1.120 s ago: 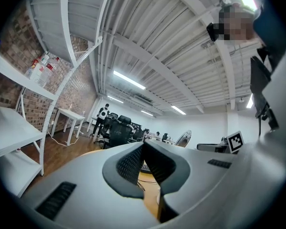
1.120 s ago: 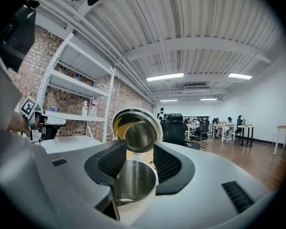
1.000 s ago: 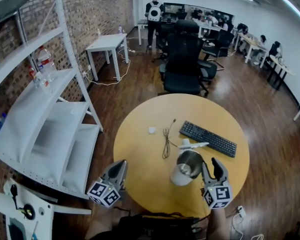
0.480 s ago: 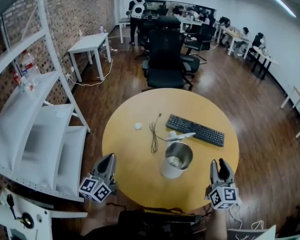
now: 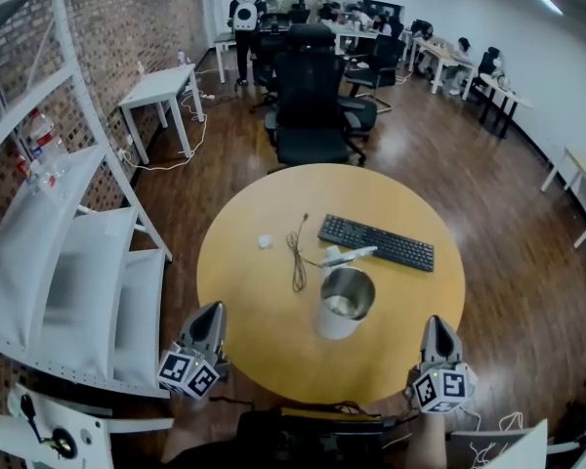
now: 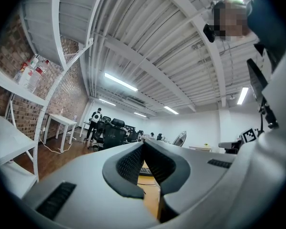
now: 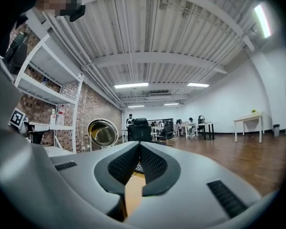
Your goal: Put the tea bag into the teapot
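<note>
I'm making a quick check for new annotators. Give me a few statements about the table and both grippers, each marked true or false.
1. The teapot stands on the round table. True.
2. The right gripper grips the teapot. False: its jaws have just closed on nothing, and it sits at the table's near edge, apart from the teapot.
3. The keyboard lies on the far side of the teapot. True.
4. The small white item is inside the teapot. False: it lies on the table, left of the cable.
5. The left gripper is open. False: it is shut and empty.
</note>
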Demonstrator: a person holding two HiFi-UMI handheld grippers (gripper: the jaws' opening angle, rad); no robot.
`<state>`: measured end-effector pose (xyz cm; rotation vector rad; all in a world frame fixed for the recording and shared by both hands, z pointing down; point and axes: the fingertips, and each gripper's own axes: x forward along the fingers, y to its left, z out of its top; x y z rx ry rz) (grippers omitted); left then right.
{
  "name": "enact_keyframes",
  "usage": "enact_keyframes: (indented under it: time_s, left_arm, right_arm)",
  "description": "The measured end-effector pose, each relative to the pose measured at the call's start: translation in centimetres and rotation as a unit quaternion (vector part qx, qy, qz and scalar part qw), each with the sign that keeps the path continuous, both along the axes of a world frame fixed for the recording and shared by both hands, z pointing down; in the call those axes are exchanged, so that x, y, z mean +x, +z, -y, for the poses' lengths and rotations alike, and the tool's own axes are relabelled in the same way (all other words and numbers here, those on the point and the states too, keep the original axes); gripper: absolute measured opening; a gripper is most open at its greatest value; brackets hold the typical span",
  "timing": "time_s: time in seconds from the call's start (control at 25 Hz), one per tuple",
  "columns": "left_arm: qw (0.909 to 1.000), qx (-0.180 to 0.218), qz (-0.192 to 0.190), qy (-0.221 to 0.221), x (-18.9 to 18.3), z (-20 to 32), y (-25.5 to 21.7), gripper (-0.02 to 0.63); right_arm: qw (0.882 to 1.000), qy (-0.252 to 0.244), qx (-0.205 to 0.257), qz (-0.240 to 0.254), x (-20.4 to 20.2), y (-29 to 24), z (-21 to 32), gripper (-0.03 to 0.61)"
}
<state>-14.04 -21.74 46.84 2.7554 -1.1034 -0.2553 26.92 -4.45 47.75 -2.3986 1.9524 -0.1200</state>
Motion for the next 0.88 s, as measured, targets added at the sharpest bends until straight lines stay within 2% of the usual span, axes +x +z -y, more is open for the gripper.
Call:
enact_keyframes:
  time_s: [0.12, 0.36, 0.88]
  left_arm:
    - [1.0, -0.004, -0.001, 0.0, -0.6, -0.1, 0.2, -0.006]
    - [1.0, -0.002, 0.0, -0.001, -0.9, -0.2, 0.1, -0.006]
    - [0.9998, -0.022, 0.001, 0.002, -1.0, -0.1, 1.7, -0.006]
  right_arm:
    - [1.0, -0.007, -0.004, -0.004, -0.8, 0.1, -0.1, 0.011]
    - [0.999, 0.009, 0.0, 0.034, 0.3, 1.2, -1.2, 0.011]
    - [0.998, 0.039, 0.005, 0.039, 0.9, 1.9, -2.4, 0.009]
